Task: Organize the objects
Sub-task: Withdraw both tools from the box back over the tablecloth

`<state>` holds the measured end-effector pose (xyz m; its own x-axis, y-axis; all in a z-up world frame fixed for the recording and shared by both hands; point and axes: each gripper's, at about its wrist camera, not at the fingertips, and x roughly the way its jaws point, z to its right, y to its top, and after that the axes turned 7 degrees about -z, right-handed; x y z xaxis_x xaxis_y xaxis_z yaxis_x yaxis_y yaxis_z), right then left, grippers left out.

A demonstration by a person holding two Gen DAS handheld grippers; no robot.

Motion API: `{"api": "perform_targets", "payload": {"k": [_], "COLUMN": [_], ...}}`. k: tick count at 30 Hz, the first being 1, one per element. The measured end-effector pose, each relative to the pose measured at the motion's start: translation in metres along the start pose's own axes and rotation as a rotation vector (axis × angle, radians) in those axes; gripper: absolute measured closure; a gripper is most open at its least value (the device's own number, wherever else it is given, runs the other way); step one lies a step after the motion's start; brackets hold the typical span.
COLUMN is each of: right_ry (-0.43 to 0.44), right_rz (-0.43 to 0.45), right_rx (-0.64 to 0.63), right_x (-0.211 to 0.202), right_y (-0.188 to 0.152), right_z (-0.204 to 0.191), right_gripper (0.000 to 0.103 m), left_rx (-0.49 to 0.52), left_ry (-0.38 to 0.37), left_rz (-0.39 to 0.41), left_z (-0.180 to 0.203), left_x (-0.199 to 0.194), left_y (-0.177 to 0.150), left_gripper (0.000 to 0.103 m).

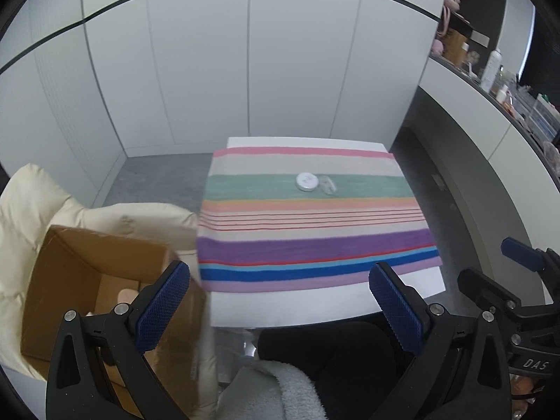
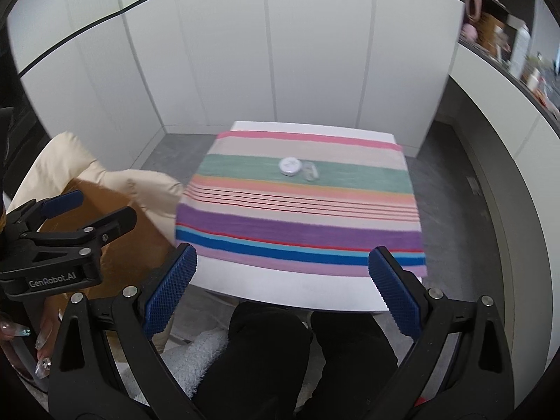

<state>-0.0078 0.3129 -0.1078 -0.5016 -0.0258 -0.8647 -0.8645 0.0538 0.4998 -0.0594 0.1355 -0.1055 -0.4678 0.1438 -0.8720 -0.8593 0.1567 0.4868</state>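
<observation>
Striped cloth [image 1: 315, 231], round tin [image 1: 307, 181], both grippers open

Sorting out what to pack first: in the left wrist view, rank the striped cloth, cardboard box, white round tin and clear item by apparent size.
1. striped cloth
2. cardboard box, nearer the camera, so unsure
3. white round tin
4. clear item, looks nearly alike

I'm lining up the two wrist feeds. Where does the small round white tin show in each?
Left wrist: round white tin sits right of centre, on the striped cloth's green band.
Right wrist: tin lies near centre, on the same green band.
Shared landmark: the clear item just right of it.
</observation>
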Motion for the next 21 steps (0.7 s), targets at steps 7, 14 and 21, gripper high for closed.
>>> {"api": "perform_targets", "payload": {"k": [7,14,21], "right_ry": [-0.023,-0.021,-0.059], "right_rz": [-0.016,-0.053,-0.001], "right_rx": [0.045,0.065,0.043], "right_x": [0.010,0.047,0.113], "right_y": [-0.003,0.011,0.055], "right_z": [0.028,0.044,0.050], "right_gripper": [0.003,0.003,0.003], "left_rx": [0.034,-0.004,-0.011], "left_ry": [0.019,0.063,0.120], "left_rz": [-0.018,-0.116,-0.124], "left_z": [0.020,0.013,0.001], "left_x": [0.028,0.086,0.150], "left_y": [0.017,0.049,0.098], "left_gripper": [0.000,0.000,0.000]}}
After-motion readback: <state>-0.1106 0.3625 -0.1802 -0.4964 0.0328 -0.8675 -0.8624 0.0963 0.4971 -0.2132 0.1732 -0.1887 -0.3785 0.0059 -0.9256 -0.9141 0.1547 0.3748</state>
